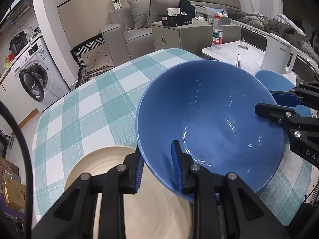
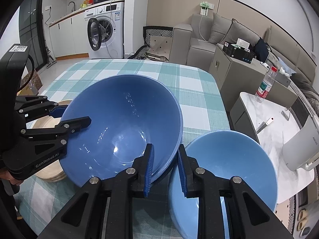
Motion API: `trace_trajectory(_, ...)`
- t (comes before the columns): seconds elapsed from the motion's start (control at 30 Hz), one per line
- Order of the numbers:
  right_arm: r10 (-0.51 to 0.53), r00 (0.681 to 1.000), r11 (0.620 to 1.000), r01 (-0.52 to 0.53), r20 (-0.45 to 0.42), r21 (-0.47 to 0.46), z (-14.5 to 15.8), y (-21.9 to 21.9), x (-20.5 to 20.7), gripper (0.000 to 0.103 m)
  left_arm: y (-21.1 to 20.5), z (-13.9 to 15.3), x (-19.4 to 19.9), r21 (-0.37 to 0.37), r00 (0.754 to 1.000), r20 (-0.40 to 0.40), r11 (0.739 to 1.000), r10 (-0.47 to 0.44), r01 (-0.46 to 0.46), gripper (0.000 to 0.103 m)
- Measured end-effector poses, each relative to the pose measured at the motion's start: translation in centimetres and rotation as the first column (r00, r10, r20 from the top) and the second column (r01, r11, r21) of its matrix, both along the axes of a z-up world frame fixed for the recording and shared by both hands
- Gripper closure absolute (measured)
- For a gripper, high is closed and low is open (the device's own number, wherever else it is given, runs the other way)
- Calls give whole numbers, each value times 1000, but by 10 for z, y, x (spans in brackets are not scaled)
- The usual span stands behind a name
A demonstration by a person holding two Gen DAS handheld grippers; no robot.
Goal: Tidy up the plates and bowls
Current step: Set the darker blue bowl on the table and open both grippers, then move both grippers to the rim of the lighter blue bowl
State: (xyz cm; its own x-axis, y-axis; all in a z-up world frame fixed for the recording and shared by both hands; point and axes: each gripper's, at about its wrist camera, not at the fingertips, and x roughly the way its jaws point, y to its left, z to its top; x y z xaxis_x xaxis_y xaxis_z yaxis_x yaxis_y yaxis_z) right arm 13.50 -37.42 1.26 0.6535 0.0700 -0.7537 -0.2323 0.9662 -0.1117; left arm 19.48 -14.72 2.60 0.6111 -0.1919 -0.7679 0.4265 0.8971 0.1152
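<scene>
A large dark blue bowl (image 1: 209, 123) hangs tilted above the checked tablecloth, held by both grippers at opposite sides of its rim. My left gripper (image 1: 158, 169) has one finger inside and one outside the near rim. My right gripper (image 2: 165, 168) straddles the opposite rim of the same bowl (image 2: 123, 127). A lighter blue bowl (image 2: 225, 171) sits on the table right of the right gripper, also showing in the left wrist view (image 1: 273, 79). A stack of cream plates (image 1: 127, 195) lies under the left gripper, seen too in the right wrist view (image 2: 49, 171).
The table with the teal checked cloth (image 1: 83, 109) drops off at its edges. A white side table (image 2: 279, 139) holds a white kettle (image 1: 279, 53), a water bottle (image 2: 266, 84) and small items. A sofa, cabinet and washing machine stand beyond.
</scene>
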Motion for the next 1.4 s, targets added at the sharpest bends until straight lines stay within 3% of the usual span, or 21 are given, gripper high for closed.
trace_trajectory(0.43,20,999,999,-21,32,43,8,-8,-6,64,3,4,-8,-43,1000,-9,999,-19,19,64)
trace_trajectory(0.63,0,998,994,-7,62,105,19,-15,-14,48,8,8,-9,-122,999,-42,993,-15,10,53)
trace_trajectory(0.7,-14,998,989,4,67,146,24,-21,-17,31,8,10,-12,-142,999,-49,990,-20,13,51)
trace_trajectory(0.8,-34,996,978,16,80,208,31,-29,-24,22,6,12,-16,-139,999,-45,990,-20,13,49)
trace_trajectory(0.9,-54,995,969,31,89,243,41,-35,-31,13,7,15,-18,-178,998,-52,984,-23,14,41)
trace_trajectory(1.0,-74,992,969,47,105,243,51,-38,-42,4,9,23,-23,-232,999,-47,973,-23,12,18)
trace_trajectory(1.2,-160,979,943,113,129,313,67,-63,-68,1,7,38,-35,-282,1000,-8,959,-17,14,2)
trace_trajectory(1.4,-245,957,913,175,154,368,71,-96,-88,1,-6,43,-50,-274,999,31,961,-28,35,0)
